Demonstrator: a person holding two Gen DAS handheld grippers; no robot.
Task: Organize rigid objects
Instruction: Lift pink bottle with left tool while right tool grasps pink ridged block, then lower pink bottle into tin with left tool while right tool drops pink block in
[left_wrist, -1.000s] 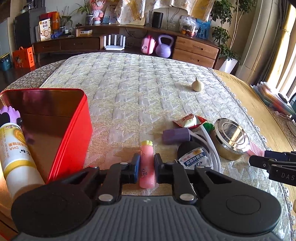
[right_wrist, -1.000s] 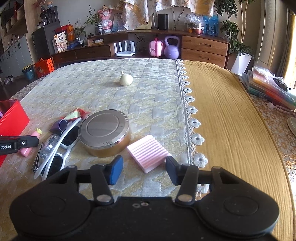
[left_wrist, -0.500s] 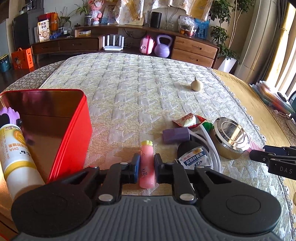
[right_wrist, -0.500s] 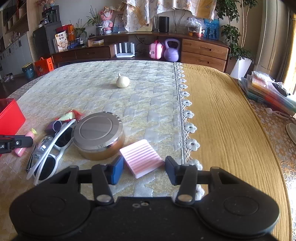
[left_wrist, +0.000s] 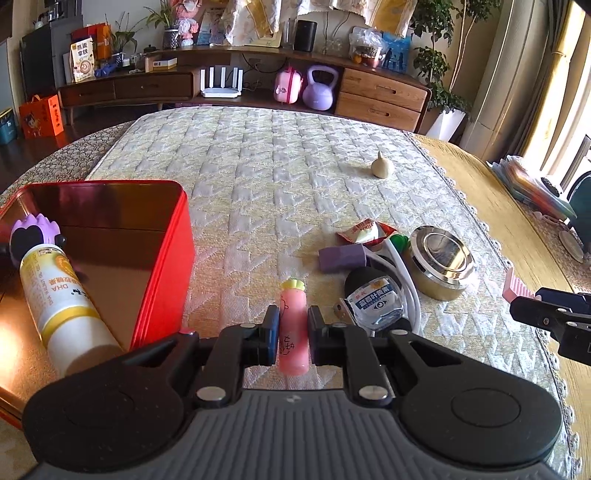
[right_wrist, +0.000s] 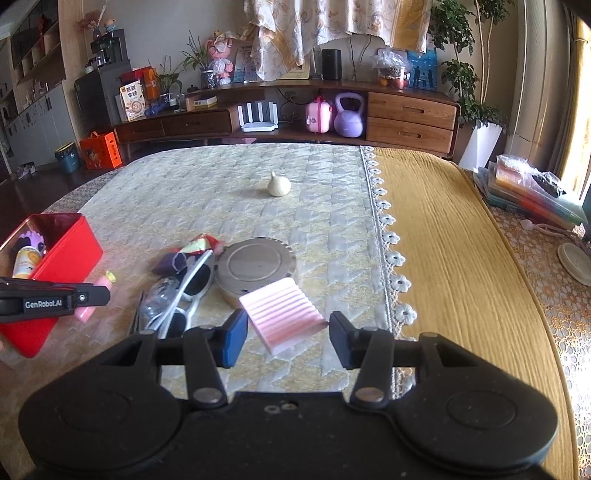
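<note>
My left gripper (left_wrist: 293, 326) is shut on a pink tube (left_wrist: 291, 295) with a yellow cap, low over the quilted cloth. Just to its left stands an open red tin box (left_wrist: 177, 229). A white and yellow bottle (left_wrist: 59, 302) and a purple toy (left_wrist: 33, 236) lie in the box. My right gripper (right_wrist: 288, 339) is shut on a pink ribbed block (right_wrist: 282, 310), which hangs tilted a little above the cloth, in front of a round metal tin (right_wrist: 255, 266). The left wrist view shows the right gripper (left_wrist: 524, 306) at the right edge with the block (left_wrist: 514, 285) at its tip.
Between the two grippers lie white sunglasses (right_wrist: 192, 291), a small clear bottle (left_wrist: 373, 299), a purple block (left_wrist: 340, 256) and a snack packet (left_wrist: 362, 232). A cream bulb (right_wrist: 279, 186) sits farther back. Yellow cloth (right_wrist: 443, 240) covers the right side.
My right gripper moved in around the pink ribbed block, took hold of it and rose with it. My left gripper stayed still on the pink tube.
</note>
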